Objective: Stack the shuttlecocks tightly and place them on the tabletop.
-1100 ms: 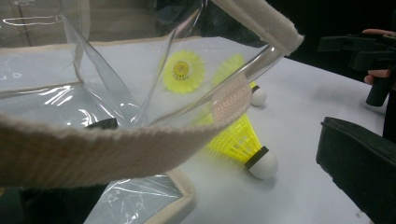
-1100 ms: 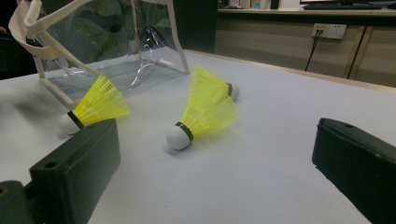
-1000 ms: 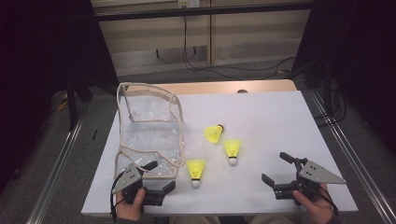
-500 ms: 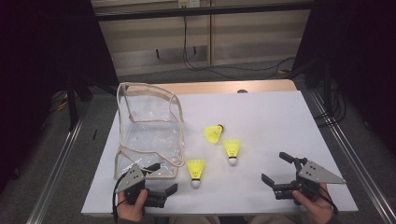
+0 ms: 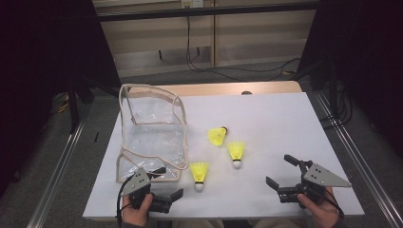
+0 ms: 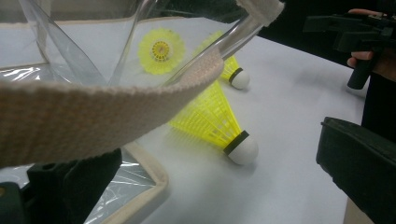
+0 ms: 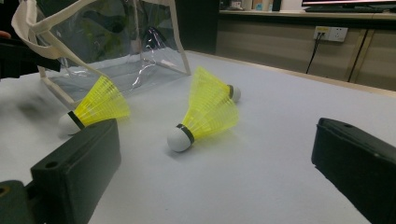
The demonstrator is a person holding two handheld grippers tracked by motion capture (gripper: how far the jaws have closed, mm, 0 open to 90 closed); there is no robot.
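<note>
At the bag — left tool, nearer now.

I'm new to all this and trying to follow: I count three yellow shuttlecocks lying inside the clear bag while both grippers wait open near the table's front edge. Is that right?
Not quite. The three yellow shuttlecocks lie on the white table beside the clear bag, not inside it, as the high view shows. The left gripper and right gripper are indeed open near the front edge.

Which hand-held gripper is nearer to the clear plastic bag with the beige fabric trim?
The left hand-held gripper: its jaws are open right at the near edge of the clear plastic bag. The right hand-held gripper is far off, beyond the yellow plastic shuttlecocks.
</note>
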